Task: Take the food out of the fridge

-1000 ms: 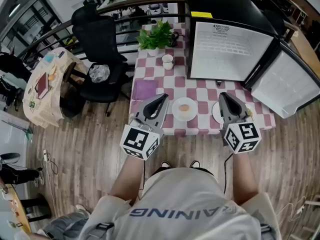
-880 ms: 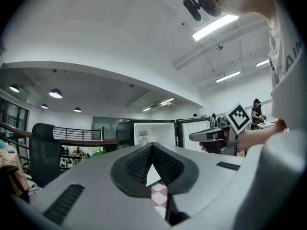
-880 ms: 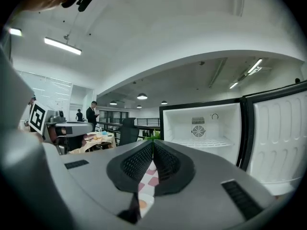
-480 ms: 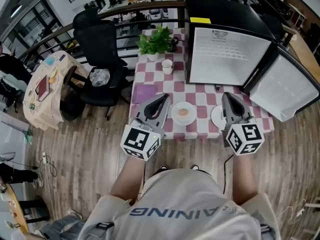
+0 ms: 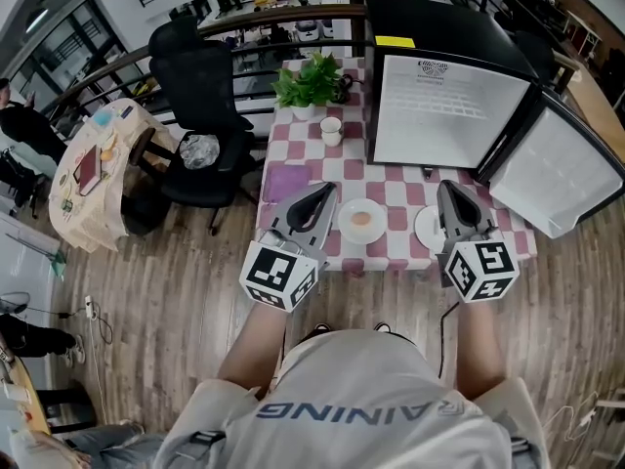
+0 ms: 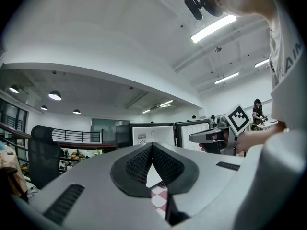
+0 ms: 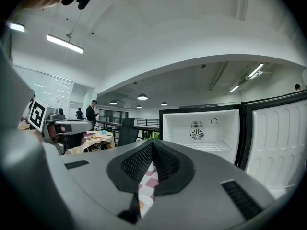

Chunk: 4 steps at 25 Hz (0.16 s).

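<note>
Open fridge (image 5: 454, 96) on checked table (image 5: 391, 189), food plate (image 5: 362, 220) between left claw (image 5: 325, 191) and right claw (image 5: 446, 187)

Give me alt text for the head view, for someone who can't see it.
Seen from above, a person holds a left gripper and a right gripper, both shut and empty, over the near edge of a pink checked table. A plate with food lies between them, and an open fridge stands at the table's far right.

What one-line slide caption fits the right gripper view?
Right gripper, jaws shut and empty, faces the open fridge, no food visible inside, above the checkered table.
</note>
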Motion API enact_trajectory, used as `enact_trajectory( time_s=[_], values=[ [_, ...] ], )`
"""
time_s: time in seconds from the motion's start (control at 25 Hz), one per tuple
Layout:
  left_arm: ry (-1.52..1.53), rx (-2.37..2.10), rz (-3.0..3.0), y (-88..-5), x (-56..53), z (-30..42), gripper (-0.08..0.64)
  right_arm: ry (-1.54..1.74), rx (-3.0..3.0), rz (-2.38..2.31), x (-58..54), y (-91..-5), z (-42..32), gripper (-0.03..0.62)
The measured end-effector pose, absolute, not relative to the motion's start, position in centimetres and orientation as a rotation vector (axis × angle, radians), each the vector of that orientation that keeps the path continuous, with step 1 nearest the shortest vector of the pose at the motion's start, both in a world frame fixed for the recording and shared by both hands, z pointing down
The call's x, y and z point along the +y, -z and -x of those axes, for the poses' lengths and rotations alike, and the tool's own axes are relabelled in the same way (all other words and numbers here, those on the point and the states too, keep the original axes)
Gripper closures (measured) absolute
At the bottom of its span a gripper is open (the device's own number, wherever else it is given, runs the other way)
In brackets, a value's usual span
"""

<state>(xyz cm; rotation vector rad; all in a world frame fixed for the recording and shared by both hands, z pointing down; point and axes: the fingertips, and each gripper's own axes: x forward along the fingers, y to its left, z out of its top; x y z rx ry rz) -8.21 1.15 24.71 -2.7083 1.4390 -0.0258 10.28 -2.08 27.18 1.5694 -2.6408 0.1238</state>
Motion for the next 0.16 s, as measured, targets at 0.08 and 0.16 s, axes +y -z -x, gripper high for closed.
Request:
enact_trajectory(
  time_s=[0.08,0.16],
  values=[
    [0.026,1.439,2.71,-24.74,1.28,8.12,0.555,-0.119,-2.641,-1.562,-1.88,-27.27,-10.21,0.571],
    [0.025,1.438,2.715,-24.83,1.42,7.95,0.555,-0.115,-2.64,-1.552,-1.65,-27.44,-10.14,0.571]
  ],
)
